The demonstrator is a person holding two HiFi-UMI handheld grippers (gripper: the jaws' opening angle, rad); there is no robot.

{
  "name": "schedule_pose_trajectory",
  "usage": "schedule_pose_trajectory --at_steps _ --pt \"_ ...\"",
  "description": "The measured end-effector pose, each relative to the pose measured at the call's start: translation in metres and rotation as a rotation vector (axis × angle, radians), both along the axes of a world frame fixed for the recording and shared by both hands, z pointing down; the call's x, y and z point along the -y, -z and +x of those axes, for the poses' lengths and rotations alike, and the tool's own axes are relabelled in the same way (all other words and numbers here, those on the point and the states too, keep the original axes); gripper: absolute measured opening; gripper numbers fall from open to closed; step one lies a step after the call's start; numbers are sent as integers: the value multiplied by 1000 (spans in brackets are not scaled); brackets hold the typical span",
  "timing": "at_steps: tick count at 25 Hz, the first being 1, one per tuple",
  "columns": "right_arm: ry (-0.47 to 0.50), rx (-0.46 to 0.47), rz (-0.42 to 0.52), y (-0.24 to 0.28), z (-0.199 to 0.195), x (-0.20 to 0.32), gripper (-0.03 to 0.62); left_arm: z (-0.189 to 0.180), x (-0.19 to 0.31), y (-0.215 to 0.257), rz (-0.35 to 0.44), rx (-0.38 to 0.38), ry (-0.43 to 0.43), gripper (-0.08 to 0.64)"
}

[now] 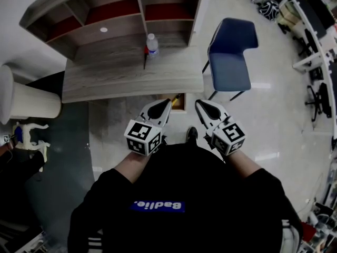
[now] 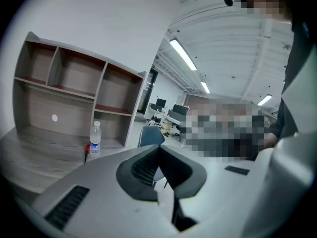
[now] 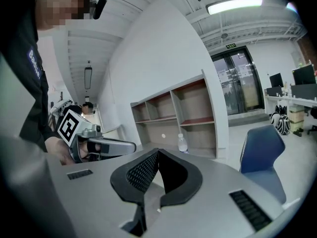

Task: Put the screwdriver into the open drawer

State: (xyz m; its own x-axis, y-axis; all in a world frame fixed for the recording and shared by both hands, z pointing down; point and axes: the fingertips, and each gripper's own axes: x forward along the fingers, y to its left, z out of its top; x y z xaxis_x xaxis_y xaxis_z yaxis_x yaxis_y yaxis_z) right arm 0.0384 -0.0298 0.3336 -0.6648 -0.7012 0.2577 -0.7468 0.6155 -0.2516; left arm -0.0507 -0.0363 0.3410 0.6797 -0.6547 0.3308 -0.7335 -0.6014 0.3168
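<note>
Wooden desk: grey-brown grain top, standing on a pale glossy floor.

Shelf unit: mounted along the rear of the desktop. Vertical dividers split it into open compartments, and the upper shelves carry red surfaces. A small white disc sits on the back panel.

Water bottle: clear, white cap, upright on the desktop in front of the right compartments.

Chair: blue seat and backrest, thin dark legs, right of the desk and apart from it.

White cylinder: left of the desk.

Ceiling light strips: lit. Glass doors: behind the shelf unit.
</note>
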Motion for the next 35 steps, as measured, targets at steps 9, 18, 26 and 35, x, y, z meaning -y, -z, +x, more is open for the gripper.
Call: schedule_pose_trajectory --at_steps 9,18,26,35 --pt "35 14 -5 -2 -8 3 29 4 -2 12 18 -53 -1 3" --pt "46 17 -18 1 -14 0 29 10 -8 14 19 -62 -21 3" --pt "47 17 -16 1 -11 -4 29 8 -10 13 21 -61 -17 3" --pt "39 17 -5 0 -7 -4 29 6 -7 12 22 -57 -17 3"
